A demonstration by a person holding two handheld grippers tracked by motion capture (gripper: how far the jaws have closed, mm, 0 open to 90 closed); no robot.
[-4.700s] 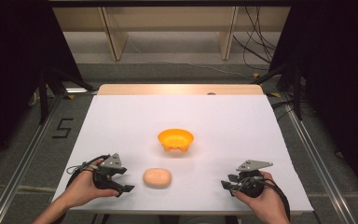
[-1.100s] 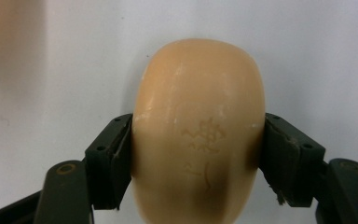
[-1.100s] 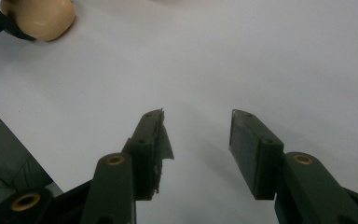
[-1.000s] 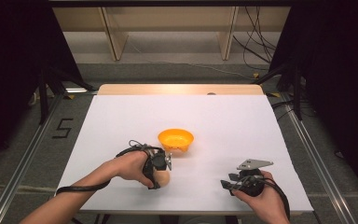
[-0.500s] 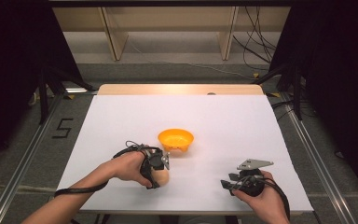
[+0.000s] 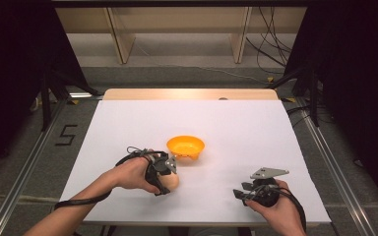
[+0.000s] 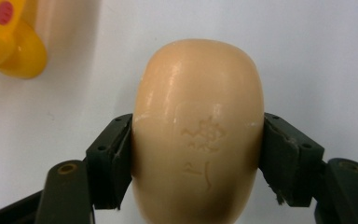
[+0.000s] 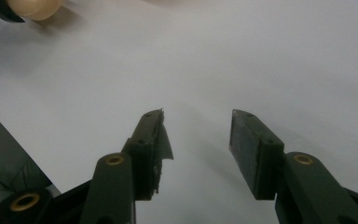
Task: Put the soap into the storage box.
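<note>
A peach-coloured oval soap bar [image 7: 198, 126] with embossed marks lies between both pads of my left gripper [image 7: 198, 154], which press its two sides. From above, the soap [image 6: 172, 181] peeks out beside the left gripper [image 6: 163, 178], just in front of a small orange bowl [image 6: 185, 146] on the white table. In the left gripper view the orange bowl's rim [image 7: 10, 42] sits at the upper left. My right gripper [image 8: 196, 140] rests near the table's front right [image 6: 242, 192], jaws apart over bare white surface, holding nothing. The soap [image 8: 35, 8] appears at the top left corner of the right gripper view.
The white table top [image 6: 236, 123] has a wooden strip along its far edge. Metal rails run along the floor on both sides. Wooden shelving legs and cables stand behind the table. The table's front edge lies close under both hands.
My left gripper moved from the front left over to the soap and shut on it. In the last second it shifted only slightly. The right gripper stayed put.
</note>
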